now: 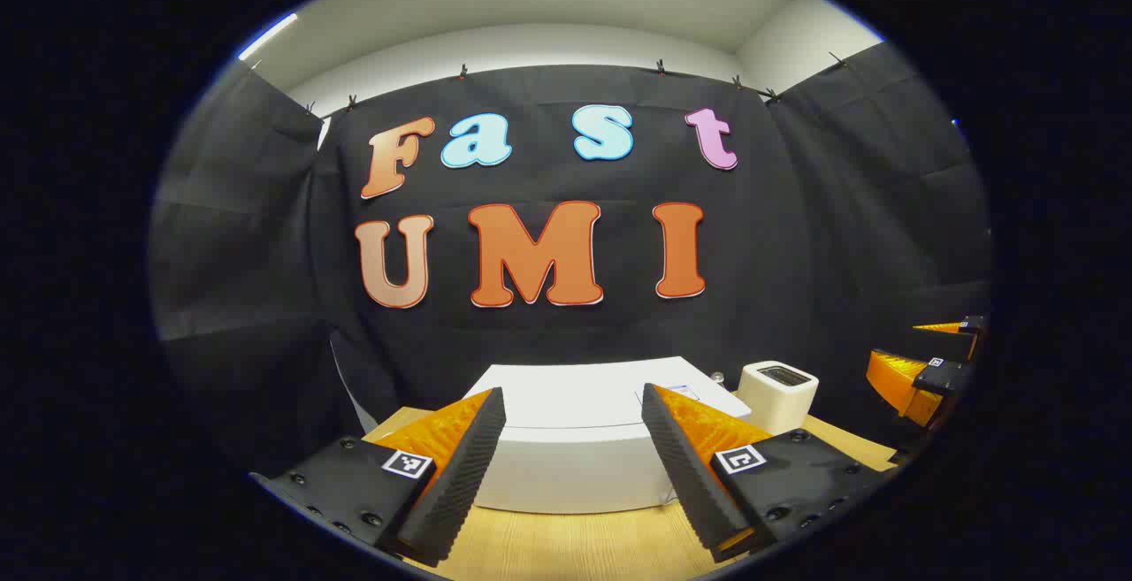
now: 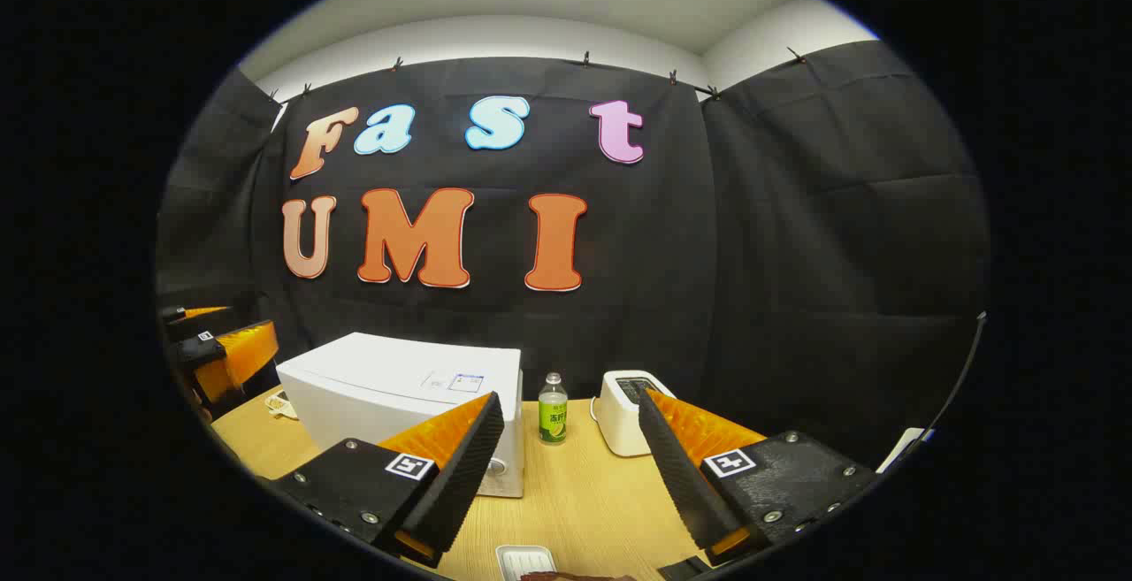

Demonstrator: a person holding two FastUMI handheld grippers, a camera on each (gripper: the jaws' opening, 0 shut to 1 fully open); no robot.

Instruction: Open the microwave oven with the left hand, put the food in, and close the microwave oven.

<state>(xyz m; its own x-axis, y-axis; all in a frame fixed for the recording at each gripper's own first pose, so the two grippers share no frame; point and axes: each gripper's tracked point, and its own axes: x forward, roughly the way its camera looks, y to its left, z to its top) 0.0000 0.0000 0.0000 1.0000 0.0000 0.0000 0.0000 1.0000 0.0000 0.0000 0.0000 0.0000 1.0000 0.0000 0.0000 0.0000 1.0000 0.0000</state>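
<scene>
A white microwave oven stands on the wooden table straight ahead of my left gripper, its door shut. The left gripper is open and empty, a little short of the oven's front. In the right gripper view the same microwave oven sits to the left, with a knob on its front. My right gripper is open, holds nothing and hovers over the table. Below it, at the near edge, lies a small white tray beside some dark food, which is mostly cut off.
A white toaster and a small green-labelled bottle stand to the right of the microwave, near the black cloth wall. Bare wooden table lies between the microwave and the toaster. The right gripper shows at the left gripper view's right edge.
</scene>
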